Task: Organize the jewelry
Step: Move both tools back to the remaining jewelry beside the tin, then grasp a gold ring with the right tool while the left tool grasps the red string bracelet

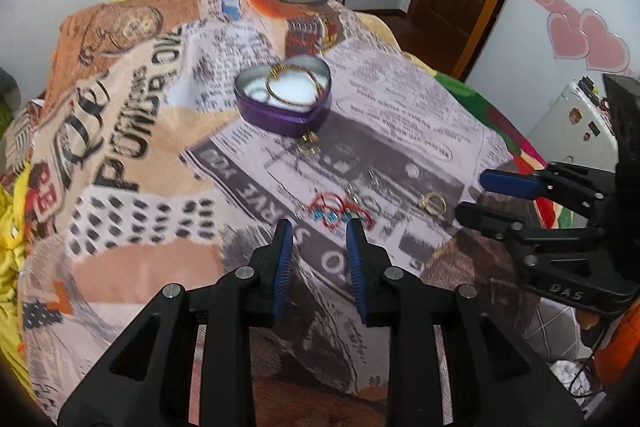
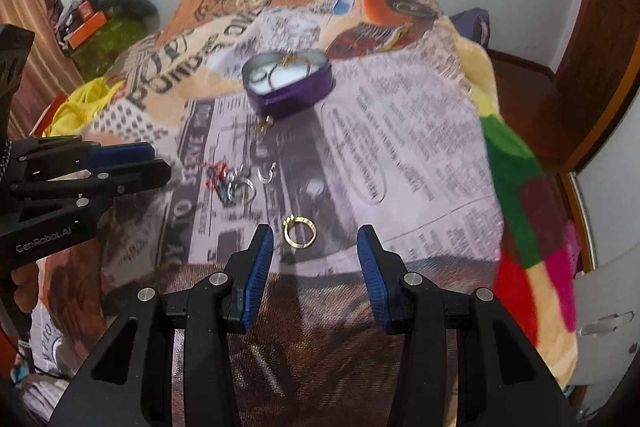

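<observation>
From the left wrist, the left hand-held gripper [image 1: 319, 227] stood partly apart, holding nothing, its tips just short of a red-and-blue beaded piece [image 1: 338, 211] on the bed blanket [image 1: 132, 163]. Beyond lay a purple heart-shaped tin [image 1: 285, 95] with bangles inside.

From the right wrist, the right hand-held gripper [image 2: 316, 237] was wider apart and empty, a gold ring [image 2: 299, 231] lying between its tips, untouched.

Both wrist cameras look steeply down along their fingers, close over the printed blanket [image 1: 132, 131]; both share the heart-shaped tin [image 2: 288, 83], somewhat blurred.
</observation>
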Demonstrator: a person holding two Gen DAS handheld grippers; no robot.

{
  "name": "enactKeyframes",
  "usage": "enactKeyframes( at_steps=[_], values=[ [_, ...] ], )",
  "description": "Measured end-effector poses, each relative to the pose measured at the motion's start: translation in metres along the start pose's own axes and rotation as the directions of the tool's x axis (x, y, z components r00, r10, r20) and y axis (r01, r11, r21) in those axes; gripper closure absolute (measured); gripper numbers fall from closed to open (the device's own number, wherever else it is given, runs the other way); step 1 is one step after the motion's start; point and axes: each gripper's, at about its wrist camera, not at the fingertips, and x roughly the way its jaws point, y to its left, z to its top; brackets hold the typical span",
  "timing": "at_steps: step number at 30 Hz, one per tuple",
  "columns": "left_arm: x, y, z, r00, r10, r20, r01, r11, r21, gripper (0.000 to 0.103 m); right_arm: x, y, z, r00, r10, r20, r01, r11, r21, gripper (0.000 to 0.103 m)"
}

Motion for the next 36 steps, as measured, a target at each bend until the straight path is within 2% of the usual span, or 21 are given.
enactKeyframes(
  at_steps=[5,15,18,20,27,28,29,36],
  values=[
    [0.009,-0.007,-0.008,1.000,-0.022,-0.020,0.022,1.000,0.012,0.076,0.015,0.005,-0.005,0.999,0.008,-0.042,-0.009,0.999,-0.034,0.063],
    [0.024,-0.010,-0.004,0.998,-0.056,-0.039,0.056,0.998,-0.002,0.076,0.023,0.006,-0.003,0.999,0.048,-0.021,-0.048,0.998,-0.040,0.063],
    [0.030,-0.013,-0.004,0.997,-0.060,-0.053,0.060,0.998,0.000,0.076,0.025,0.010,-0.004,0.998,0.067,-0.011,-0.067,0.996,-0.059,0.072],
    [0.033,-0.012,-0.003,0.996,-0.064,-0.058,0.064,0.998,-0.008,0.076,0.026,0.010,-0.005,0.996,0.089,-0.010,-0.090,0.994,-0.057,0.085],
    [0.039,-0.017,0.003,0.994,-0.086,-0.060,0.086,0.996,-0.016,0.076,0.023,0.012,-0.003,0.996,0.088,0.006,-0.087,0.995,-0.056,0.087],
    [0.040,-0.018,0.003,0.995,-0.081,-0.058,0.080,0.997,-0.013,0.076,0.023,0.012,-0.003,0.996,0.090,0.007,-0.090,0.995,-0.053,0.089],
    [0.042,-0.019,0.004,0.996,-0.072,-0.056,0.072,0.997,-0.011,0.076,0.021,0.011,-0.002,0.995,0.103,0.008,-0.102,0.994,-0.048,0.099],
    [0.046,-0.018,0.005,0.999,-0.042,-0.035,0.041,0.999,-0.024,0.077,0.022,0.011,-0.002,0.997,0.076,0.000,-0.076,0.996,-0.048,0.099]
  ],
)
